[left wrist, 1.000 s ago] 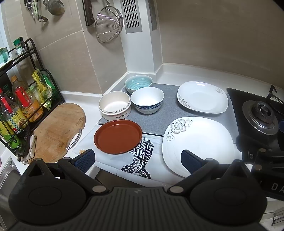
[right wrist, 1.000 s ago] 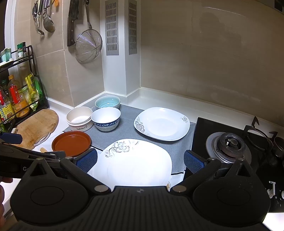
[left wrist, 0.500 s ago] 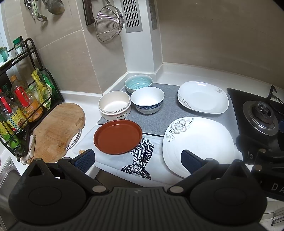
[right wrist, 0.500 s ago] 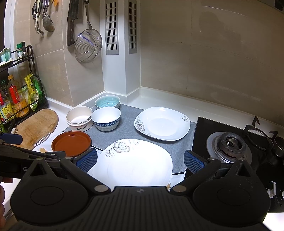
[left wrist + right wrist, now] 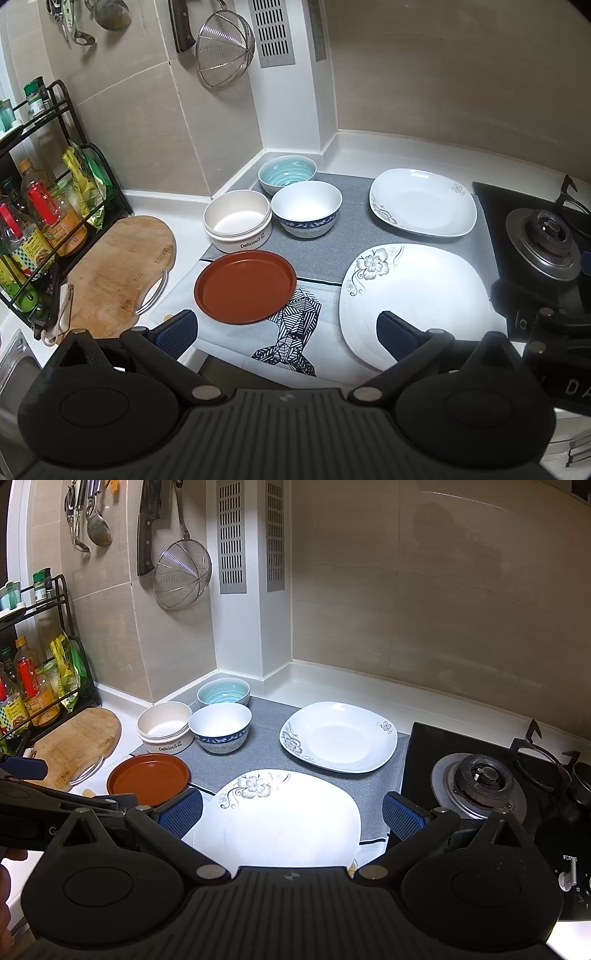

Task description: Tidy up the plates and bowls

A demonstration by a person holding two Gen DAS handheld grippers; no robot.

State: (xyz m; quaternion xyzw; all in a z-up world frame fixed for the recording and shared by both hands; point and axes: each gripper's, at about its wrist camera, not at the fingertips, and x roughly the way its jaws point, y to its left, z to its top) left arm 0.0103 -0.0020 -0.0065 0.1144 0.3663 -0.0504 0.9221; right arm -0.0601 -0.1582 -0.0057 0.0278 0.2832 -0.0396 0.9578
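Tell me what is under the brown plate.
The brown plate lies across two cloths: its far edge on the grey mat, the rest on a white towel with a black geometric print. Whatever lies directly beneath it is covered.

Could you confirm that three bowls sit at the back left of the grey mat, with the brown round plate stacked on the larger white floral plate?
Not quite. The three bowls are there, but the brown round plate is not stacked; it lies on its own beside the larger white floral plate, with a gap between them. The left wrist view shows this plainly.
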